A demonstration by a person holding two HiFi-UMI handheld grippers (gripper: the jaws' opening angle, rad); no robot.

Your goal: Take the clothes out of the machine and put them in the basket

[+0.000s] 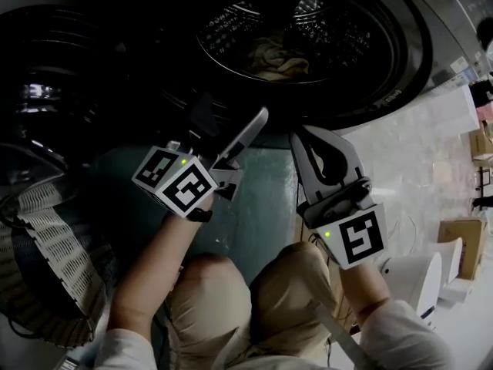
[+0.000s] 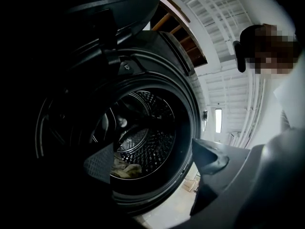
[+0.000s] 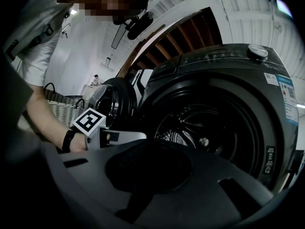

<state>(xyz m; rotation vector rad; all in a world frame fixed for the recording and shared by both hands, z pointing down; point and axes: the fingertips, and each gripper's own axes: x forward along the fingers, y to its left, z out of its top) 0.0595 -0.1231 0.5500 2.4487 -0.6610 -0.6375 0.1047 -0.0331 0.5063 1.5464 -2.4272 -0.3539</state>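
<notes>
Machine (image 1: 416, 21) door (image 1: 46, 83) is swung fully open to the left, so the drum (image 1: 339, 29) mouth is unobstructed.

Clothes (image 1: 277, 60): a pale bundle lying on the bottom of the drum, behind the door seal lip. Nothing is in the tongs.

Left gripper (image 1: 231, 126): tongs spread and empty, pointing up at the lower left rim of the opening and short of the seal. Its own view looks straight into the drum between the two jaws, with the bundle low and just right of the left jaw.

Right gripper (image 1: 308, 149): tongs pressed together with nothing pinched, just beside the left one and below the rim, also outside the drum.

Room: there is open floor (image 1: 416, 160) to the right of the machine. The person's knees sit close under both grippers. Basket (image 1: 54, 245) is at lower left, under and beside the open door, so the door edge hangs over part of it.

View differences:
- Head view is the only one showing the basket's position relative to the knees, plus cardboard boxes (image 1: 462, 233) at far right.
- Left gripper view shows drum depth and the perforated wall, but not the basket.
- Right gripper view shows the machine front with the knob (image 3: 257, 51) on top, the left gripper's marker cube and the basket behind the door. The clothes don't show there; the drum reads dark.
</notes>
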